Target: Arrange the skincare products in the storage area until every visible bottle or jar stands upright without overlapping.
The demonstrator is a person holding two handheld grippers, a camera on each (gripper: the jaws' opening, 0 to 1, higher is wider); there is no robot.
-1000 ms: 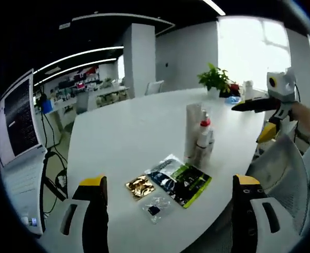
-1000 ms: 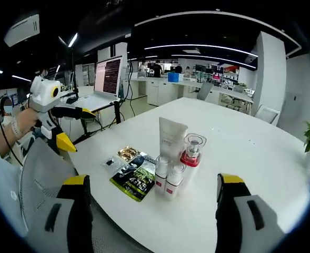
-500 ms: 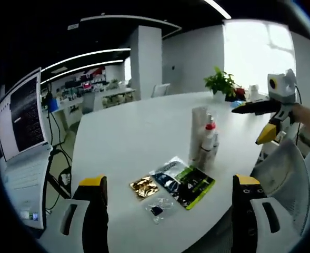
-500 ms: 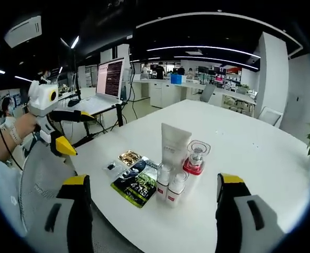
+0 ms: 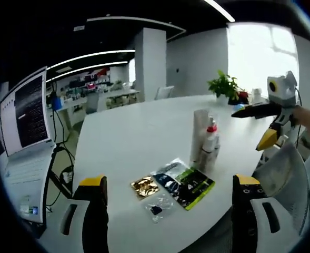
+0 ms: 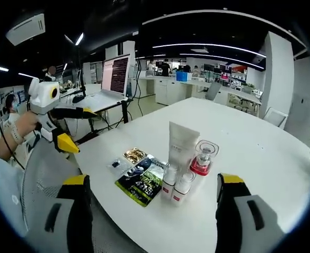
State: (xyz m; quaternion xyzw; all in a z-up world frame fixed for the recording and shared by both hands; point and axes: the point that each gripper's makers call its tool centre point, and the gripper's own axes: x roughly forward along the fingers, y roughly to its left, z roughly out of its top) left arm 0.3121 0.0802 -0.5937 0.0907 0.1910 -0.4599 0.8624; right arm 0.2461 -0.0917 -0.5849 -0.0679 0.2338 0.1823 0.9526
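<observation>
A white tube [image 6: 182, 143] stands upright near the edge of the white table [image 6: 249, 153], its long axis vertical and its flat crimped end up. Touching it on one side is a red-collared pump bottle [image 6: 202, 159] with a clear cap, also upright; two small white bottles [image 6: 176, 182] stand just in front, close together. In the left gripper view the same cluster [image 5: 204, 141] stands vertical. Beside the bottles lie flat sachets: a green-and-black packet [image 6: 142, 180], a gold packet [image 6: 135, 155] and a small clear one [image 6: 115, 164]. The left gripper [image 5: 167, 211] is spread wide, holding nothing. The right gripper [image 6: 150, 208] is likewise wide apart and empty, off the table's edge.
</observation>
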